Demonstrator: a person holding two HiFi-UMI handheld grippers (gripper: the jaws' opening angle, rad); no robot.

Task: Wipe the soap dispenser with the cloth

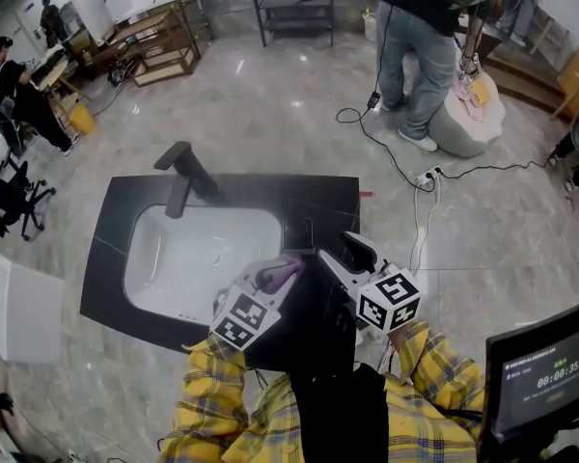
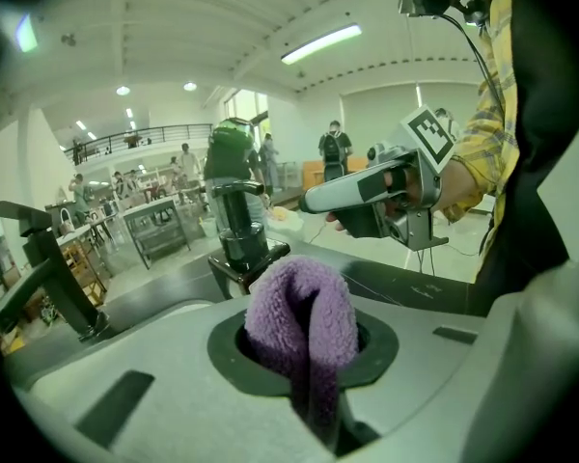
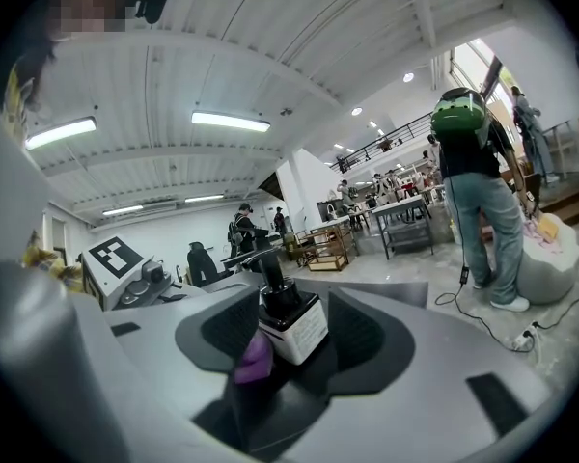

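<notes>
Black sink counter (image 1: 106,258); left tool (image 2: 304,340) tight on purple cloth (image 2: 294,302), right tool (image 3: 289,328) tight on soap dispenser (image 3: 297,336).

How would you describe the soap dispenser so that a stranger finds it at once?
Find the black countertop with the white sink. Over its right side, the right gripper holds the soap dispenser between its jaws. It is the only white bottle with a black pump; the purple cloth is beside it.
</notes>
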